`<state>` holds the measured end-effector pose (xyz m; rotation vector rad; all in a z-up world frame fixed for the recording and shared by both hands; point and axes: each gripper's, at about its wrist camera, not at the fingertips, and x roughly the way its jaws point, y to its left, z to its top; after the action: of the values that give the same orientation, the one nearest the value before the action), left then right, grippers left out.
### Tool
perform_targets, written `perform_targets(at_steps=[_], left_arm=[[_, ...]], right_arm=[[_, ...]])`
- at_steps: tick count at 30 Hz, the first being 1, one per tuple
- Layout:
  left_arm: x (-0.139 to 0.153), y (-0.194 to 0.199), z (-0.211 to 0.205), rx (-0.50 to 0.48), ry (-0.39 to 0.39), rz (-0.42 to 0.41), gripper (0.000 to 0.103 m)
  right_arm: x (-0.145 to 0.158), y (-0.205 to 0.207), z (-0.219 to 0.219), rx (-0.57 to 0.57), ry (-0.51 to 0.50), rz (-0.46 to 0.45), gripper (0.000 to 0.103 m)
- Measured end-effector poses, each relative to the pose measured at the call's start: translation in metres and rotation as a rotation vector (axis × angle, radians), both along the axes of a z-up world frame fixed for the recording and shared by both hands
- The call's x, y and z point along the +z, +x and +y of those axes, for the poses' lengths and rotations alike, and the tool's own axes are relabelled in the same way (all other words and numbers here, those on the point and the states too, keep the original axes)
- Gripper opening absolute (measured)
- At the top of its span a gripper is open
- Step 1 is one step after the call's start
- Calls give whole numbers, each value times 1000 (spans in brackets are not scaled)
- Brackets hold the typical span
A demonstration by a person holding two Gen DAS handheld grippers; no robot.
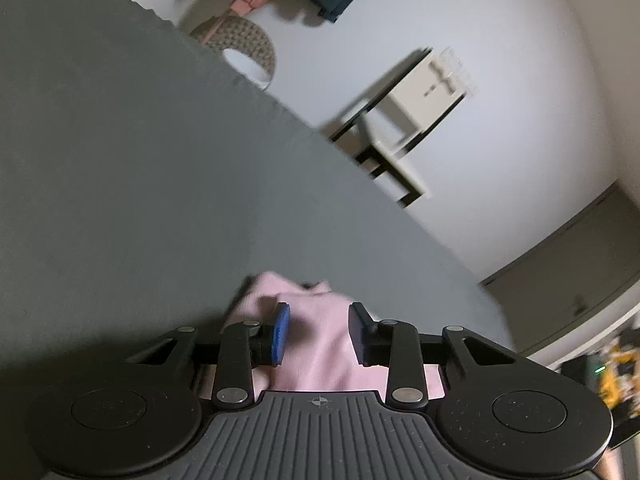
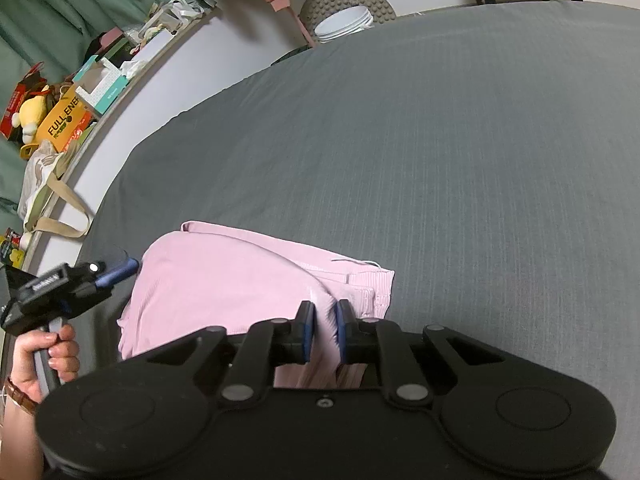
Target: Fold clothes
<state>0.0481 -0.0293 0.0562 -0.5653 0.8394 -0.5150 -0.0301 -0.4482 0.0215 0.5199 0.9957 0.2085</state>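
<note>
While the right gripper [image 2: 323, 330] fingers pinch the pink garment [image 2: 240, 280] fold to carry it, the left gripper [image 1: 319, 330] fingers stand parted above the cloth, holding nothing.

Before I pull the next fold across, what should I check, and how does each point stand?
1. Right gripper pinching the pink garment: ok, fabric sits between the nearly closed jaws.
2. Left gripper holding fabric: not ok, jaws stand apart over the pink cloth.
3. Grey bed sheet bare ahead of the garment: ok.
4. Garment fully on the bed, away from the edge: cannot tell; the near part is hidden.
5. Loose white thread by the waistband snagging: cannot tell.
</note>
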Motion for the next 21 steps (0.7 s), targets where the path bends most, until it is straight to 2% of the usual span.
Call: perform_targets(at_steps=[3, 5, 11, 14, 15, 16, 17, 20, 21], left_arm=[[-8, 1, -1, 37, 64, 26, 33], [-10, 3, 2, 62, 75, 35, 33], [-14, 6, 6, 38, -17, 53, 33], [-17, 5, -2, -1, -23, 48, 32], [-17, 5, -4, -1, -9, 40, 30], [-17, 5, -7, -2, 4, 32, 15], [-18, 4, -9, -3, 17, 24, 6], [-17, 3, -11, 0, 22, -4, 3], [-17, 2, -12, 1, 24, -14, 3]], right_arm=[[0, 0, 0, 3, -2, 2, 15], [0, 0, -1, 4, 2, 3, 17], [-1, 1, 0, 11, 4, 9, 21], [-1, 2, 0, 12, 4, 8, 23], [-1, 2, 0, 12, 5, 8, 23], [-1, 2, 0, 11, 5, 8, 23], [-1, 2, 0, 11, 5, 7, 23], [-1, 2, 0, 15, -4, -1, 22], [-1, 2, 1, 18, -15, -7, 19]])
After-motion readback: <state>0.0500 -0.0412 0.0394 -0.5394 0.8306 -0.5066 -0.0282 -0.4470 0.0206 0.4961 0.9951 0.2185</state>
